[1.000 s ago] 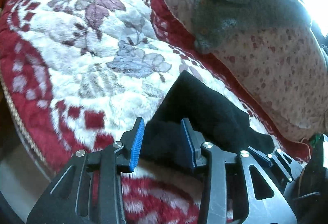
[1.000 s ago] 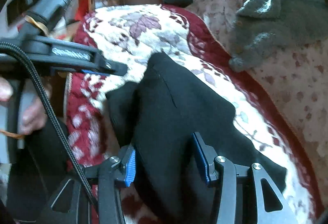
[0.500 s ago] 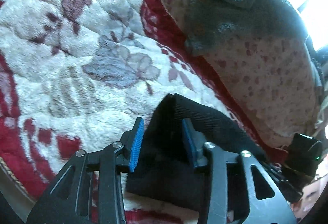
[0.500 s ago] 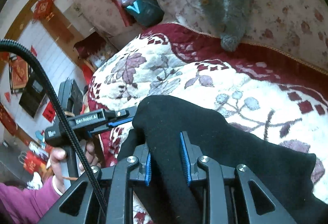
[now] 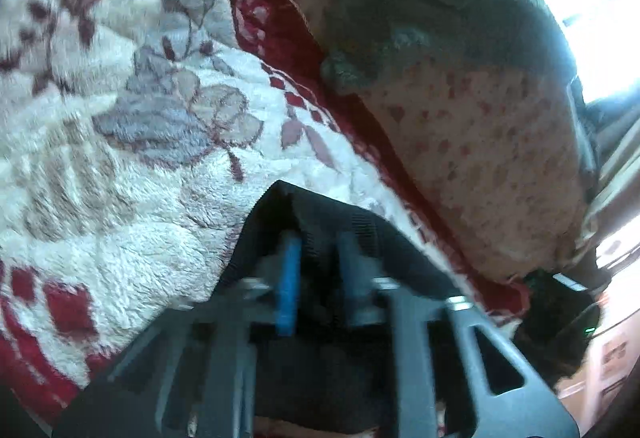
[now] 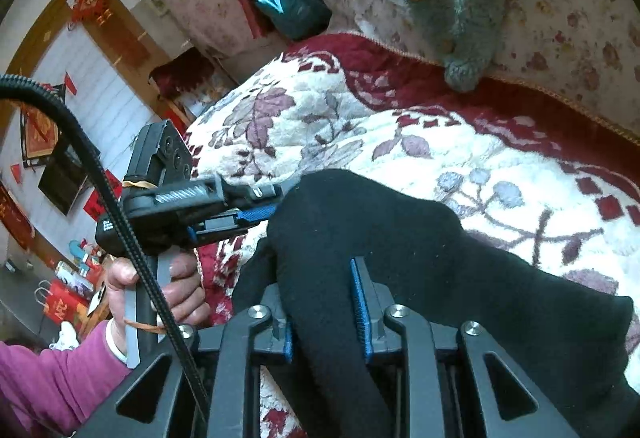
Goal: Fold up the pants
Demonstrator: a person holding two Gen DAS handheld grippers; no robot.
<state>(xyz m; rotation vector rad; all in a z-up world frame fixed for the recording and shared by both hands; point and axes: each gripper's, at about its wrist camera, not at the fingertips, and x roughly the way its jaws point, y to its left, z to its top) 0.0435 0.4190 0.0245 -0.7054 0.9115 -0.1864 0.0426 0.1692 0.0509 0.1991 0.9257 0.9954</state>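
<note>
Since a second ago, both grippers have lifted a black fold of the pants (image 6: 400,238) into a hump above the floral blanket (image 6: 320,117), and the left gripper (image 5: 316,262) has pushed in closer, its view now blurred. Its blue-padded jaws are narrowed and clenched on the ribbed black waistband, while the right gripper (image 6: 324,314) has its jaws clamped on a thick roll of the same cloth. Beyond the blanket's red border, a grey-green knitted garment (image 5: 440,9) lies draped over a flowered cushion (image 5: 480,157).
</note>
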